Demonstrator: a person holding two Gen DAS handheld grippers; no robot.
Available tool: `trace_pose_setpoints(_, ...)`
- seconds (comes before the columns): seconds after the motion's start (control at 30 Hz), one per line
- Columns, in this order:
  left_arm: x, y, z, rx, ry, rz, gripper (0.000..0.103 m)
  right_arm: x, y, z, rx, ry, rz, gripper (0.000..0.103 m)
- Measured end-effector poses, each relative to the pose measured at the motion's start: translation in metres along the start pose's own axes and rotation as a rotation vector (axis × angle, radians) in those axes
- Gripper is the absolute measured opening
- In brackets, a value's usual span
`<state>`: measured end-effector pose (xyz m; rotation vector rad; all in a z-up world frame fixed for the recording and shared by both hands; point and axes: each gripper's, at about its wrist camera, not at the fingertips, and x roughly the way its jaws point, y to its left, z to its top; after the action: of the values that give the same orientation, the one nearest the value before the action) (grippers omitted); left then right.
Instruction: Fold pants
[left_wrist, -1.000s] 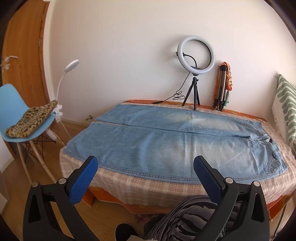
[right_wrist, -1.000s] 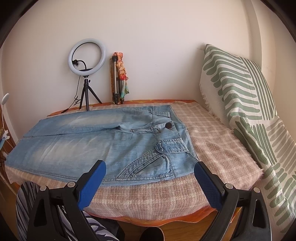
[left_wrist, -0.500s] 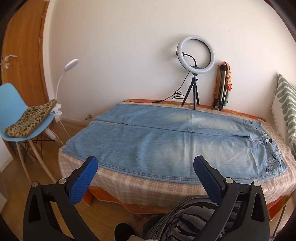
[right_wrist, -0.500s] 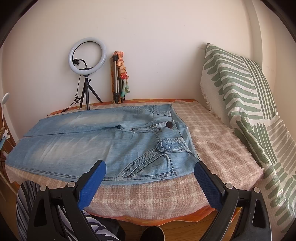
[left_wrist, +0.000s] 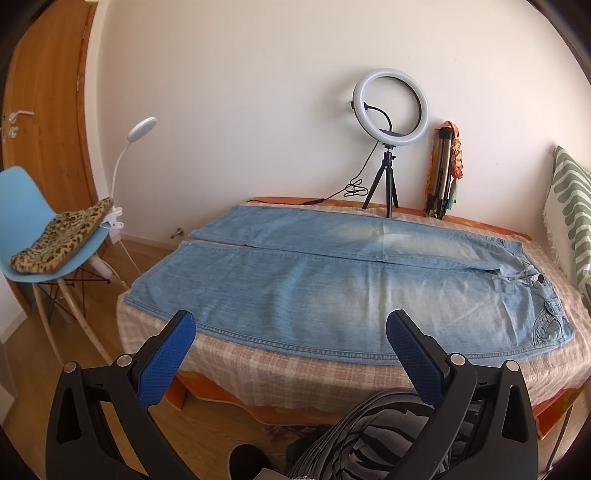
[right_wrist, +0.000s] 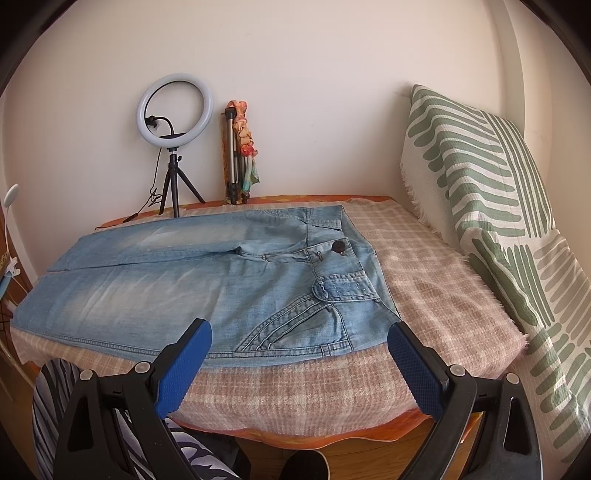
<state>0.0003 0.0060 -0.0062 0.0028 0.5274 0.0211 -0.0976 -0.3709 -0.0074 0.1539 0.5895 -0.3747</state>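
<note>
Presently flat: pants (left_wrist: 332, 291) spread across bed (left_wrist: 295, 369), waistband toward striped pillow (right_wrist: 480, 177). Left claw (left_wrist: 291, 354) and right claw (right_wrist: 299, 363) both agape, empty, short of near hem. Risk: pinching blanket with denim, dragging both.

Pants (left_wrist: 332, 288) lie flat across a bed (left_wrist: 295, 373), waistband to the right, leg hems to the left. Behind them, against the wall, stand a ring light (left_wrist: 390, 107) and, to its right, a folded tripod (left_wrist: 441, 173). A pillow (right_wrist: 480, 192) leans at the bed's right end. A chair (left_wrist: 26, 221) stands left of the bed.
</note>
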Motion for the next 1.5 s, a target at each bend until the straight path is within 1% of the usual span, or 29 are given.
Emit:
trace_pose_setpoints(0.4, 0.002, 0.001, -0.002, -0.002, 0.003, 0.0, 0.103, 0.001, 0.001, -0.001, 0.0, 0.002, 0.001, 0.097)
trace_pose_setpoints(0.67, 0.01, 0.006, -0.006, -0.007, 0.015, 0.006, 0.103, 0.008, 0.004, 0.001, -0.034, 0.003, 0.008, 0.097)
trace_pose_setpoints(0.83, 0.019, 0.019, -0.009, -0.011, 0.019, 0.016, 0.103, 0.015, 0.004, 0.007, -0.053, 0.006, 0.041, 0.097)
trace_pose_setpoints(0.97, 0.029, 0.036, -0.008, -0.021, 0.028, 0.016, 0.103, 0.023, 0.009, 0.009, -0.123, 0.005, 0.053, 0.097)
trace_pose_setpoints(1.07, 0.038, 0.048, -0.008, -0.024, 0.041, 0.021, 0.103, 0.03, 0.016, 0.008, -0.204, 0.009, 0.069, 0.097)
trace_pose_setpoints(1.13, 0.046, 0.053, -0.008, -0.007, 0.058, 0.03, 0.102, 0.035, 0.022, 0.006, -0.265, 0.014, 0.096, 0.096)
trace_pose_setpoints(1.2, 0.053, 0.057, -0.009, 0.017, 0.066, 0.035, 0.096, 0.04, 0.028, 0.002, -0.337, 0.023, 0.144, 0.095)
trace_pose_setpoints(1.23, 0.056, 0.057, -0.01, 0.032, 0.073, 0.042, 0.095, 0.042, 0.032, 0.0, -0.371, 0.033, 0.167, 0.093)
trace_pose_setpoints(1.27, 0.06, 0.059, -0.01, 0.047, 0.08, 0.05, 0.091, 0.046, 0.036, -0.002, -0.415, 0.047, 0.194, 0.088)
trace_pose_setpoints(1.3, 0.062, 0.06, -0.011, 0.061, 0.081, 0.051, 0.086, 0.05, 0.04, -0.005, -0.452, 0.061, 0.216, 0.087)
trace_pose_setpoints(1.37, 0.07, 0.063, -0.013, 0.083, 0.099, 0.062, 0.079, 0.058, 0.049, -0.011, -0.509, 0.084, 0.257, 0.082)
trace_pose_setpoints(1.4, 0.074, 0.066, -0.014, 0.087, 0.108, 0.056, 0.074, 0.063, 0.054, -0.013, -0.532, 0.097, 0.274, 0.081)
trace_pose_setpoints(1.43, 0.077, 0.069, -0.015, 0.086, 0.122, 0.045, 0.071, 0.068, 0.059, -0.016, -0.559, 0.114, 0.298, 0.077)
trace_pose_setpoints(1.47, 0.081, 0.074, -0.016, 0.076, 0.141, 0.036, 0.065, 0.073, 0.064, -0.018, -0.579, 0.129, 0.32, 0.072)
trace_pose_setpoints(1.5, 0.084, 0.079, -0.016, 0.06, 0.156, 0.022, 0.062, 0.079, 0.07, -0.02, -0.604, 0.145, 0.35, 0.069)
